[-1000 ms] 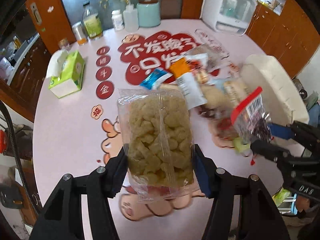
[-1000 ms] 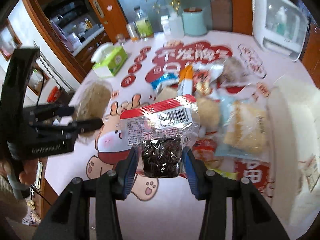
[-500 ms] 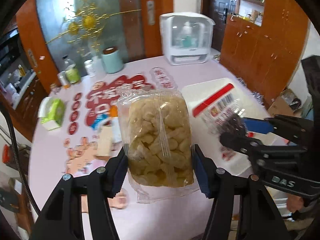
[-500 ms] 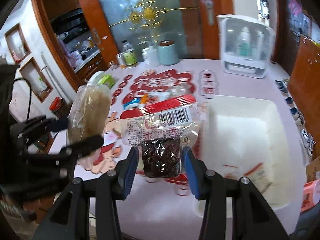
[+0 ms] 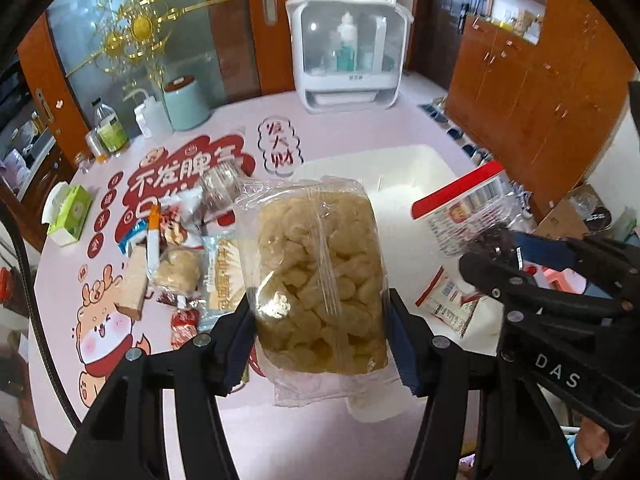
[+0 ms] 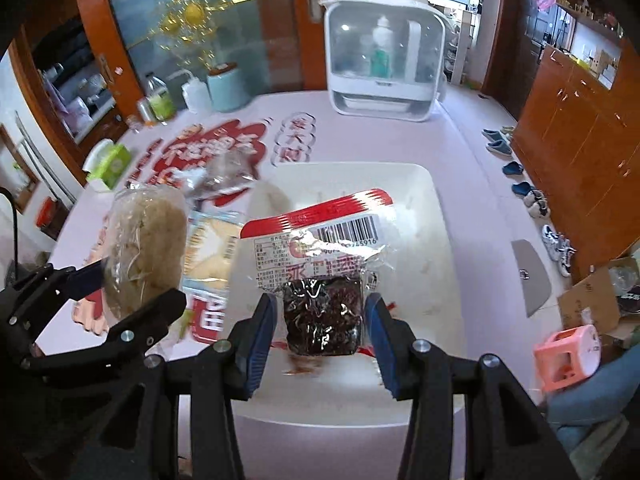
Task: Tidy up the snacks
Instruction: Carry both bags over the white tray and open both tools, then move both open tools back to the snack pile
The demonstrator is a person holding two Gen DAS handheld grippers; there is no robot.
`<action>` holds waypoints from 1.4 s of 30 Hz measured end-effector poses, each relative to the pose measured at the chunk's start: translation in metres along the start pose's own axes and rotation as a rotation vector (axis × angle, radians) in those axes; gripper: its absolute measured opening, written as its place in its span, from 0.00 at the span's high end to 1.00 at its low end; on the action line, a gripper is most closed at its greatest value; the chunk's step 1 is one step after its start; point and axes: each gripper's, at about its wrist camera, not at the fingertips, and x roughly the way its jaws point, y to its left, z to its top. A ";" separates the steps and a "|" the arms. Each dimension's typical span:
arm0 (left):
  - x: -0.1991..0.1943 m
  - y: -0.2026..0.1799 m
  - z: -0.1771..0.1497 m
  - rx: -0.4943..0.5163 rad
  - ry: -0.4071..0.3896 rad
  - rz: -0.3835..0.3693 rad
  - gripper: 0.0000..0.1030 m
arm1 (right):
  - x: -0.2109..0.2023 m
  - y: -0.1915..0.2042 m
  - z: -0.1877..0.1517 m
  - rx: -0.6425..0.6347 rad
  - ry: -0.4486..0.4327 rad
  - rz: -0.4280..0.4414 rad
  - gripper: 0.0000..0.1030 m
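- Currently, the left claw (image 5: 322, 342) was clamped on a clear bag of pale puffed snacks (image 5: 320, 280), pads pressing both sides of the bag, which stood upright between them.
- The right claw (image 6: 320, 340) held a red-topped packet of dark dried fruit (image 6: 320, 280). Its jaws had just been opening slightly, with the packet between them; the blue pads (image 6: 262, 336) appeared to touch the dark lower part, though light contact could not be ruled out.
- Change since a second earlier: both claws had travelled from above the pile of loose snacks (image 5: 180, 256) across the pink table (image 5: 360, 128) to the white tray (image 6: 440, 220). Earlier, the pile filled the centre of both views; now the tray did in the right wrist view.
- Packet position: directly above the tray floor, lifted, not resting on it.
- Bag position: carried in the air at the tray's near-left corner, partly over the table edge of the tray; exact overlap could not be told.
- A small white-and-red packet (image 5: 448, 304) already lay inside the tray in the left wrist view.
- Judgement: the transport step looked nearly finished, and the loosening right jaws suggested release of the dried-fruit packet into the tray was next.
- Judgement: the puffed-snack bag probably needed shifting further over the tray before release.
- Risk: the bulky bag might tip over the rim if let go early.
- Remaining work: several snacks were left on the table.
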 end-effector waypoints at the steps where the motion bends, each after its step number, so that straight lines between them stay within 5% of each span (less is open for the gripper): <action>1: 0.006 -0.002 0.002 -0.014 0.018 0.005 0.43 | 0.008 -0.003 0.001 -0.003 0.023 -0.004 0.54; 7: 0.025 -0.006 0.003 -0.015 0.052 0.002 0.35 | 0.046 -0.015 -0.012 0.002 0.153 -0.031 0.52; 9: 0.020 -0.007 0.000 -0.018 0.029 0.015 0.12 | 0.055 -0.019 -0.018 0.001 0.195 -0.054 0.51; 10: 0.017 -0.005 0.000 -0.019 0.013 0.024 0.09 | 0.058 -0.022 -0.021 0.010 0.205 -0.060 0.46; 14: 0.004 0.001 -0.003 -0.022 -0.024 0.033 0.08 | 0.051 -0.024 -0.022 0.035 0.171 -0.072 0.34; 20: -0.023 0.017 -0.010 -0.058 -0.113 0.084 0.08 | 0.031 -0.014 -0.010 0.089 0.057 -0.100 0.33; 25: -0.043 0.036 -0.026 -0.104 -0.202 0.129 0.09 | 0.031 -0.008 -0.005 0.175 0.046 -0.094 0.33; 42: -0.073 0.094 -0.045 -0.189 -0.175 0.212 0.09 | 0.002 0.041 0.001 0.152 -0.057 -0.014 0.33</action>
